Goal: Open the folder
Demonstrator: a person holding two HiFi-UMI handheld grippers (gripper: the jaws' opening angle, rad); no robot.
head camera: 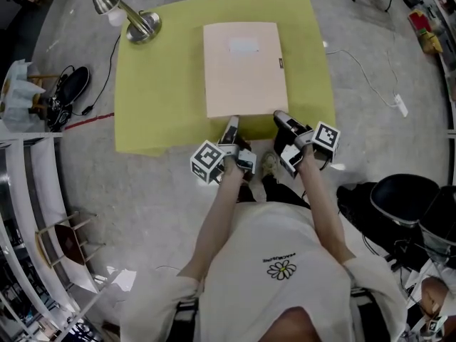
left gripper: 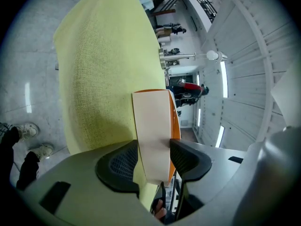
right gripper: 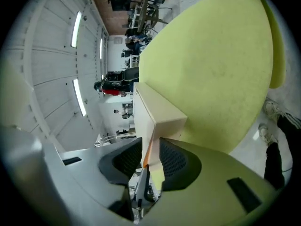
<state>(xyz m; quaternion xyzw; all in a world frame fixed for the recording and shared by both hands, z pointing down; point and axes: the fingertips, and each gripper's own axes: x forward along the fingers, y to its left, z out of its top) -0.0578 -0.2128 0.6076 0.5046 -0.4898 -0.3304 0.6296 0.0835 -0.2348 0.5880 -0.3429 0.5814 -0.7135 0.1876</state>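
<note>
1. The table is covered in yellow-green cloth and stands on a polished grey floor.
2. A person in a pale shirt stands at the table's near edge, with both forearms reaching over it.
3. The folder is pale beige and lies flat on the table with its cover down. It sits right of the table's middle, its near end close to the table's near edge. A whitish label sits towards the table's far side. Both gripper views show an orange layer along the folder's edge.
4. A metal desk lamp stands on the table's far-left corner, its head leaning out past that corner.
5. The left gripper is at the table's near edge and meets the folder's near end left of its middle. In the left gripper view its jaws stand wide and grasp the folder, whose beige face fills the gap between the pads.
6. The right gripper is also at the table's near edge, at the folder's near-right corner. In the right gripper view its jaws stand narrow, clenched on the folder's thin orange-and-beige edge.
</note>
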